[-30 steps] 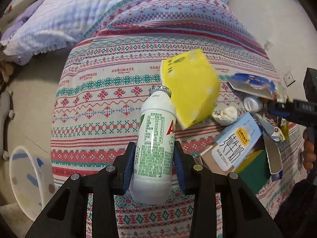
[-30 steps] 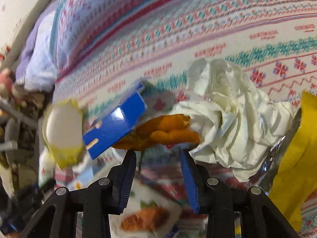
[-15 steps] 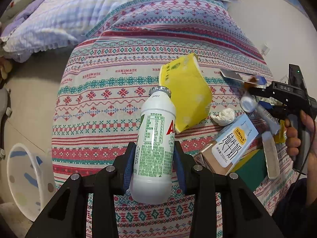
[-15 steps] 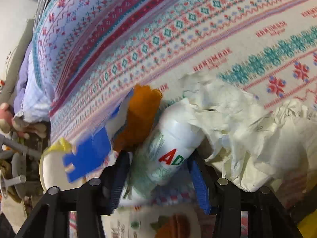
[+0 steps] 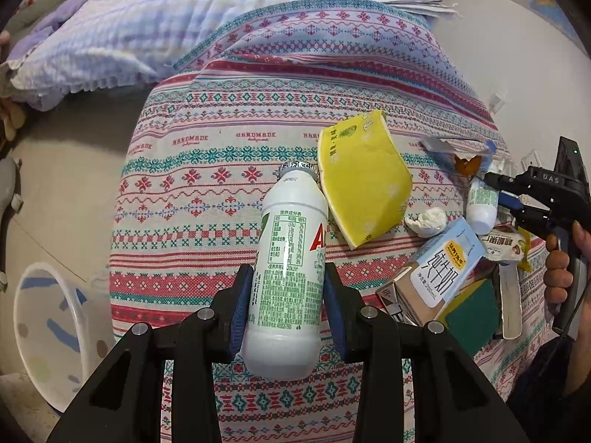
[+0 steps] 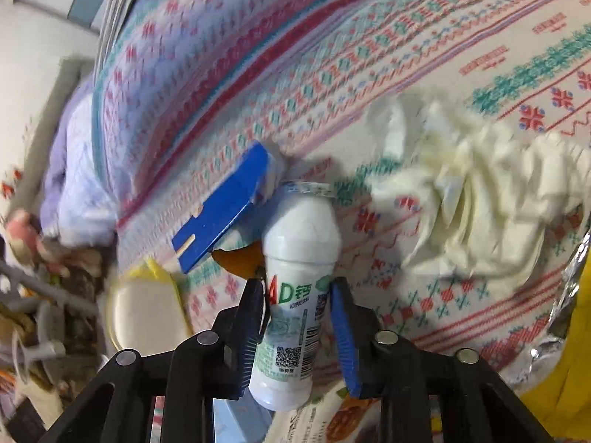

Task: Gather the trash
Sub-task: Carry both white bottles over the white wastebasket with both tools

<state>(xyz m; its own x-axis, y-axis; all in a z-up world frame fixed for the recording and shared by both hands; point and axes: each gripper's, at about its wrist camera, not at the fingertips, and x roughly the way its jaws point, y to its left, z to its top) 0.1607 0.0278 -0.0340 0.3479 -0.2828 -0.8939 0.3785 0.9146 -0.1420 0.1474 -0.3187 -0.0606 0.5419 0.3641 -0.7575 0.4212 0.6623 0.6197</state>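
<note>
The left gripper [image 5: 288, 291] is clamped on a white bottle [image 5: 288, 269], pads pressing its lower label, foil cap pointing away over the patterned blanket [image 5: 221, 170]. The right gripper [image 6: 299, 328] straddles a second, smaller bottle [image 6: 299, 280], one pad against its side and the other just off it, so it looks gripped, though I cannot tell how firmly.

Both bottles look like thin, stiff plastic with glossy labels: probably light and likely to slip or dent if squeezed hard. The straight lower body, where both grippers sit, seems the best place to hold; the narrowing shoulder would squirt out.

Around the right bottle lie a blue card [image 6: 225, 206], touching its cap, orange peel [image 6: 240, 258] and crumpled white paper [image 6: 480, 203]. In the left view a yellow wrapper [image 5: 364, 181] lies just beside the held bottle, with a tissue ball [image 5: 426, 221] and a milk carton [image 5: 439, 269] further right. A white bin [image 5: 48, 332] stands on the floor to the left, likely the drop point.
</note>
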